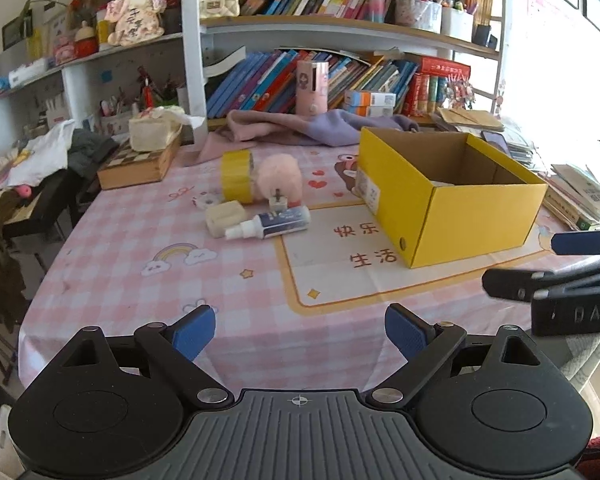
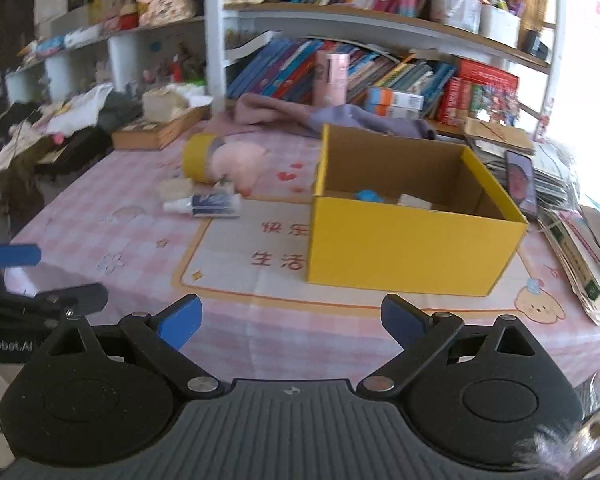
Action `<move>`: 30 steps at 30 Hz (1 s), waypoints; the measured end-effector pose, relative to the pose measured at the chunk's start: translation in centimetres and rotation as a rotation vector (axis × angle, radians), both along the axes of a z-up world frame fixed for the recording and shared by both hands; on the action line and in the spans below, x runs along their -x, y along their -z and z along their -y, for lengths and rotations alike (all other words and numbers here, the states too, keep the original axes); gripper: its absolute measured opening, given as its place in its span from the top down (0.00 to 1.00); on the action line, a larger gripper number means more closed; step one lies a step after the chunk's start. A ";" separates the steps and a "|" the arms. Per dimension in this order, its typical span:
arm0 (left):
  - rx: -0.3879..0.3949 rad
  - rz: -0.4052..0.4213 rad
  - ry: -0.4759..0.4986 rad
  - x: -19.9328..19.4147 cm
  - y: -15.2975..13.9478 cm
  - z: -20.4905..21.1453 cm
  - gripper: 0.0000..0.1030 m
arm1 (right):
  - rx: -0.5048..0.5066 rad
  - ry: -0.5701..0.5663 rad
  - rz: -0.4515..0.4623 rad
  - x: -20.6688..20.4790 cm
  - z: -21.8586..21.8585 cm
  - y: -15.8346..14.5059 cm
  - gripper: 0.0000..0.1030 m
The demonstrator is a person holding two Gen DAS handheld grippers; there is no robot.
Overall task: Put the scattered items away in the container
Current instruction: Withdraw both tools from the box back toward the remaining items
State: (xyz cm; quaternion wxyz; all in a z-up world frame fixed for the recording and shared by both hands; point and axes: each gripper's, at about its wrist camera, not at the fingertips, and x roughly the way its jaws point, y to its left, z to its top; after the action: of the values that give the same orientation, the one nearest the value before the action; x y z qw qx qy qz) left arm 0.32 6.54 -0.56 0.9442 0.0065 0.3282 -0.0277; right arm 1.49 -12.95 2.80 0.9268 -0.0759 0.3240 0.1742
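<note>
White spray bottle (image 1: 270, 222) lies on the tabletop (image 1: 140, 248) at 12 o'clock from the left claw (image 1: 300, 330), long axis crosswise, yellow box (image 1: 452, 196) at 2 o'clock. Both claws, left and right (image 2: 292, 322), are spread and empty; the left looks nearer.

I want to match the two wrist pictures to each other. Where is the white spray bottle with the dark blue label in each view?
Left wrist: the spray bottle lies on its side left of centre, in front of the pink plush ball.
Right wrist: the spray bottle lies left of centre, blurred.
Shared landmark: the yellow box, to its right in both.
</note>
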 end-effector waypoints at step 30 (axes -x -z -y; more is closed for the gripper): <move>0.043 -0.082 -0.111 -0.4 1.5 -4.6 0.09 | 0.073 -0.176 -0.048 -0.8 -6.3 0.9 0.06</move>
State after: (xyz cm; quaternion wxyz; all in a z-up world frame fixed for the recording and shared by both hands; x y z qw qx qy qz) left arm 0.68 11.09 -2.03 0.9299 -0.0332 0.3660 0.0175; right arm 2.27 -6.67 1.88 0.8966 -0.1335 0.3442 0.2446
